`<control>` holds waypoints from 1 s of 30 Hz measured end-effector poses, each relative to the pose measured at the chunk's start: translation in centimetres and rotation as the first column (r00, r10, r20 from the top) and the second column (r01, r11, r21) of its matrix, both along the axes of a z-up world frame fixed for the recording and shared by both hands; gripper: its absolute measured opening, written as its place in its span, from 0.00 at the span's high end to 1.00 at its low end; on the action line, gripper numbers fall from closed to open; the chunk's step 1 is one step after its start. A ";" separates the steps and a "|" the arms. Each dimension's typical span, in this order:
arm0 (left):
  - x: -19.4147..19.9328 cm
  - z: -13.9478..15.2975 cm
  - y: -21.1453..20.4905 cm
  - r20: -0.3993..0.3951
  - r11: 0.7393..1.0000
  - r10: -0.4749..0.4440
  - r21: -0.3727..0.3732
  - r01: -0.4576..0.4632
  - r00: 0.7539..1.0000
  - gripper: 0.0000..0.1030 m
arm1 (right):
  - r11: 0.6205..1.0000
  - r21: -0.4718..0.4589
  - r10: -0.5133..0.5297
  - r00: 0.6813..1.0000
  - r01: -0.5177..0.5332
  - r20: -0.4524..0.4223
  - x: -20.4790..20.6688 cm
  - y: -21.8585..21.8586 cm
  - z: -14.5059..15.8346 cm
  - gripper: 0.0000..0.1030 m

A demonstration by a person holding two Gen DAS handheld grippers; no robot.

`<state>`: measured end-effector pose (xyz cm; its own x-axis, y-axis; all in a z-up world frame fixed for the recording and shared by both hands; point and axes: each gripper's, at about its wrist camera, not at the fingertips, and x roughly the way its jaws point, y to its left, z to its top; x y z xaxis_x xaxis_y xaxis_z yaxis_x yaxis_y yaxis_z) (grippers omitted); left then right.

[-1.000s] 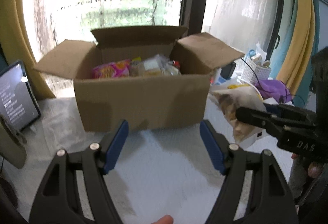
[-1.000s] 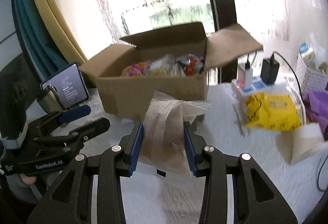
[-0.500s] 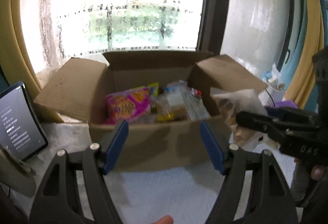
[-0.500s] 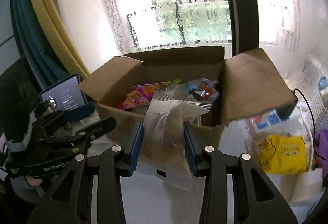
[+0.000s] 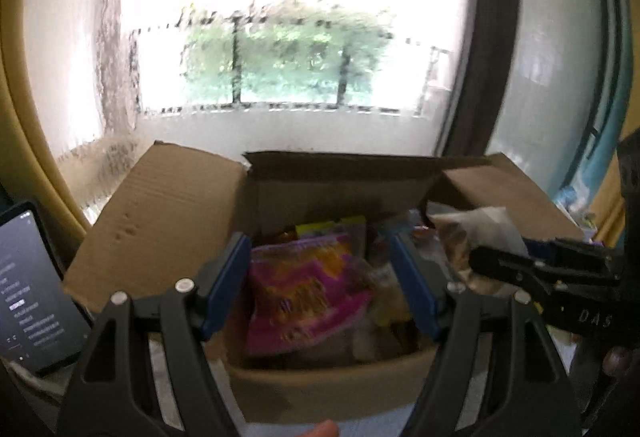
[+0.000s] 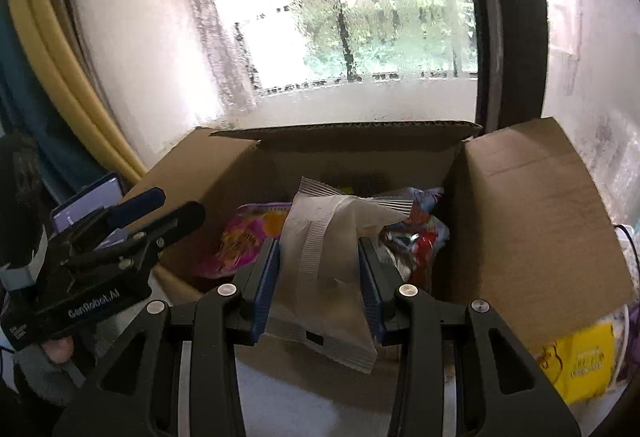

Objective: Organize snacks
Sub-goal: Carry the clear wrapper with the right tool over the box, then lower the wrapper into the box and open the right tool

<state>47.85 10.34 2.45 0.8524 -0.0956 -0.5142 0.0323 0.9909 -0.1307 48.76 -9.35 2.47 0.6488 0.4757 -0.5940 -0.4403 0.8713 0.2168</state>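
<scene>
Snacks fill the open cardboard box (image 5: 328,389); from the left wrist view, a pink packet (image 5: 304,301) lies inside it, straight ahead between the blue pads of the left gripper (image 5: 320,285), which is spread wide with nothing between its fingers. Beyond the right finger, a pale translucent snack bag (image 5: 472,233) hangs over the box's right side, pinched by the right gripper (image 5: 532,261) coming in from that edge. A dark tablet (image 5: 32,293) stands off past the left finger, beside the box flap.

From the right wrist view, the right gripper (image 6: 318,277) is closed onto the snack bag (image 6: 324,269), both pads pressed against its sides, the crimped top edge poking up ahead of the fingertips above the box (image 6: 532,237). The pink packet (image 6: 244,237) sits beyond the left finger, a red and blue wrapper (image 6: 420,237) beyond the right finger, both inside the box. The left gripper (image 6: 168,209) hovers at the left, jaws apart. A yellow packet (image 6: 576,361) lies outside the box, far right of the fingers
</scene>
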 end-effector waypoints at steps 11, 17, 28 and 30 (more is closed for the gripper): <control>4.2 -1.2 3.1 -0.037 0.998 0.037 -0.046 -0.039 0.999 0.29 | 0.996 0.086 0.022 0.991 -0.011 -0.131 6.6 2.3 -1.0 0.60; 4.5 -1.9 5.2 -0.056 0.997 0.036 -0.062 -0.040 0.998 0.29 | 0.991 0.130 -0.004 0.983 0.028 -0.181 9.4 3.8 -0.8 0.60; 4.0 -1.8 6.3 -0.060 0.995 0.061 -0.080 -0.066 0.996 0.29 | 0.989 0.078 -0.108 0.978 0.124 -0.181 9.9 4.2 -1.4 0.32; 4.3 -1.9 5.9 -0.067 0.996 0.056 -0.072 -0.061 0.996 0.29 | 0.989 0.078 -0.111 0.978 0.127 -0.178 9.0 3.7 -1.2 0.32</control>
